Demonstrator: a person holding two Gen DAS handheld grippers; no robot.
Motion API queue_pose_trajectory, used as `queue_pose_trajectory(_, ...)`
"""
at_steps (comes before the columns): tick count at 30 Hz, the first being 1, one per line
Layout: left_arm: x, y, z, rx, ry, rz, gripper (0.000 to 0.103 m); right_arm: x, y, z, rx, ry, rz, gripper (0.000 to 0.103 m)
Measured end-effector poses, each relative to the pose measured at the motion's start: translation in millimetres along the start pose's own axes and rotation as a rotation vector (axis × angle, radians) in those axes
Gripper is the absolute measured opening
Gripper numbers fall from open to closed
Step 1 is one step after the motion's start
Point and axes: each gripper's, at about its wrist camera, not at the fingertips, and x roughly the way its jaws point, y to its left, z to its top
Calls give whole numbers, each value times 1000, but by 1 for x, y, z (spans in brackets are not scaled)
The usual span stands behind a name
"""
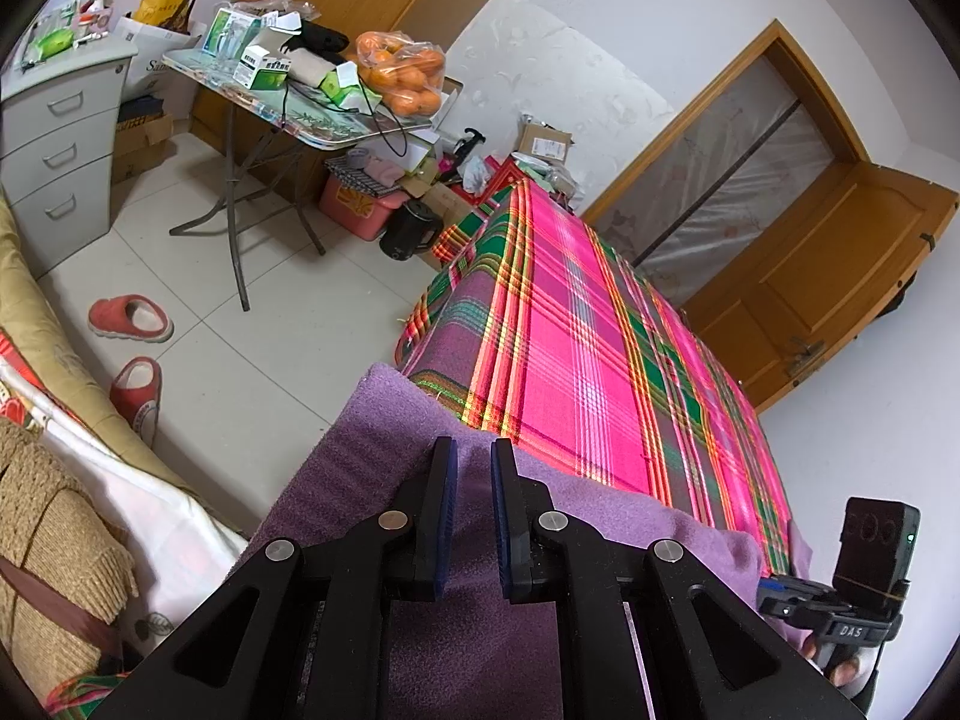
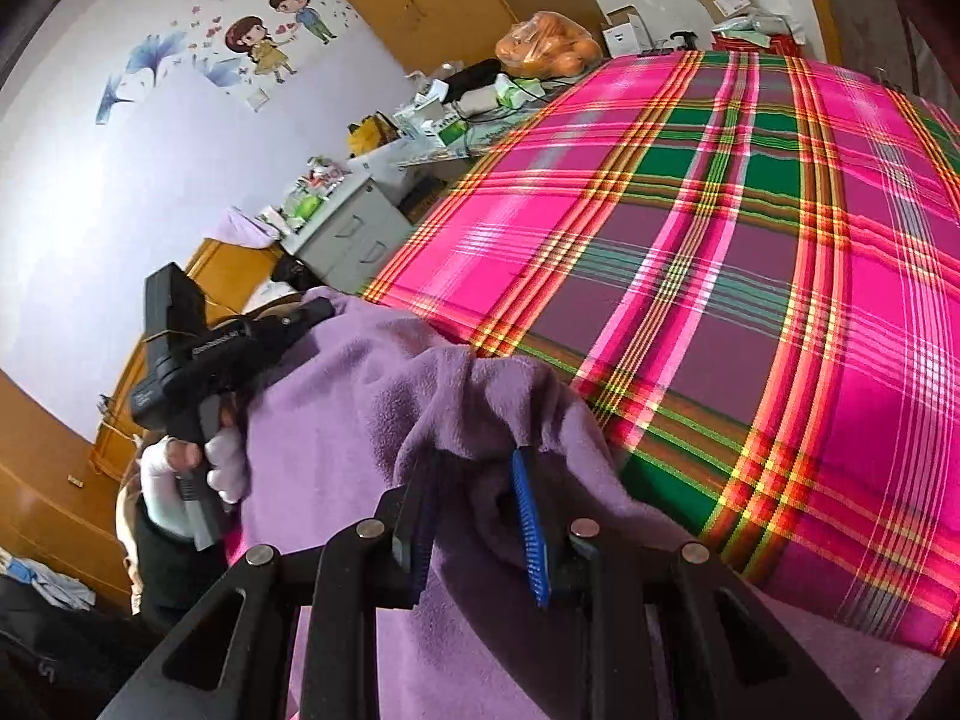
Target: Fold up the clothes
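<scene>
At the near edge of the bed (image 1: 600,324), over its pink-and-green plaid cover, I've got the purple garment (image 1: 384,426) draped w/ part hanging off toward the floor. Left gripper (image 1: 474,450) is clenched on a fold of that fleece; pads nearly together, fabric pinched between. Right gripper (image 2: 480,462) grasps a thicker bunch of the same cloth, jaws approx half apart, fabric puckered up between the blue pads (image 2: 531,528). From the right cam I see the left hand (image 2: 180,468), white-gloved, on its handle nr the bed's left edge.
</scene>
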Motion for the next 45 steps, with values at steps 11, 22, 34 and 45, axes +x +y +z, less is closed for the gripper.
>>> queue_pose_trajectory(11, 0, -1, 0, 0, 1, 2, 11, -15, -46, 10, 261, -108, 177, 26)
queue_pose_trajectory(22, 0, 0, 0, 0, 1, 1, 11, 14, -41, 18, 285, -23, 143, 21)
queue_pose_trajectory(34, 0, 0, 0, -1, 0, 0, 11, -11, -47, 55, 246, -151, 42, 2)
queue_pose_trajectory(45, 0, 0, 0, -4, -2, -5, 11, -31, -44, 43, 109, -98, -40, 25)
